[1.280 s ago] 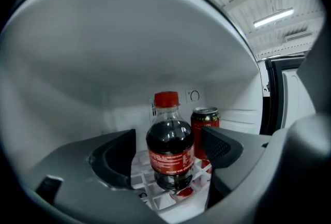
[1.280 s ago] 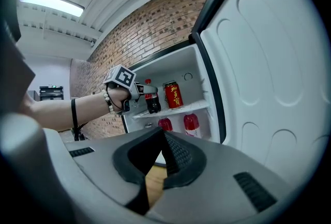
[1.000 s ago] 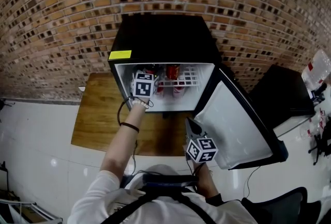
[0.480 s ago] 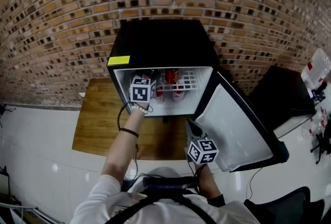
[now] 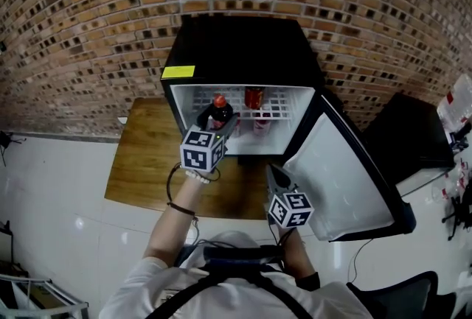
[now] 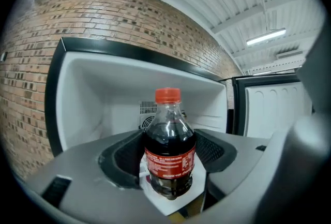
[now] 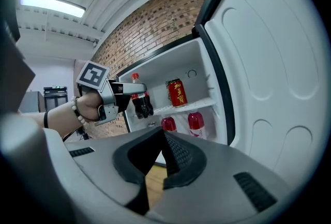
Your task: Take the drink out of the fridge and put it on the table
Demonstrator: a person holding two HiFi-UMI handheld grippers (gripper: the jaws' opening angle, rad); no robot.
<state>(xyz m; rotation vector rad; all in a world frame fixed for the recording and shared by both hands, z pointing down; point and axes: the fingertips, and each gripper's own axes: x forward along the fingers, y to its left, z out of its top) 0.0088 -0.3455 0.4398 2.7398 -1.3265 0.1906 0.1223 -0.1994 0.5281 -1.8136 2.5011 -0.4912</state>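
A cola bottle (image 5: pixel 218 113) with a red cap and red label stands upright between the pads of my left gripper (image 5: pixel 223 123), just in front of the open black mini fridge (image 5: pixel 243 45). In the left gripper view the bottle (image 6: pixel 169 150) fills the gap and both pads press on its sides, with the white fridge interior behind it. The right gripper view shows the same bottle (image 7: pixel 138 99) held outside the fridge opening. My right gripper (image 5: pixel 274 179) hangs lower, near the open door (image 5: pixel 346 177). Its jaws (image 7: pixel 164 137) meet at the tips with nothing between them.
A red can (image 7: pixel 177 92) stands on the wire shelf, with two red-capped bottles (image 7: pixel 168 124) below it. The fridge sits on a wooden board (image 5: pixel 144 163) against a brick wall (image 5: pixel 88 30). A black table (image 5: pixel 409 137) stands to the right, beyond the door.
My left gripper has drawn back out of the fridge towards me, bringing the cola bottle with it. The right gripper has hardly moved.
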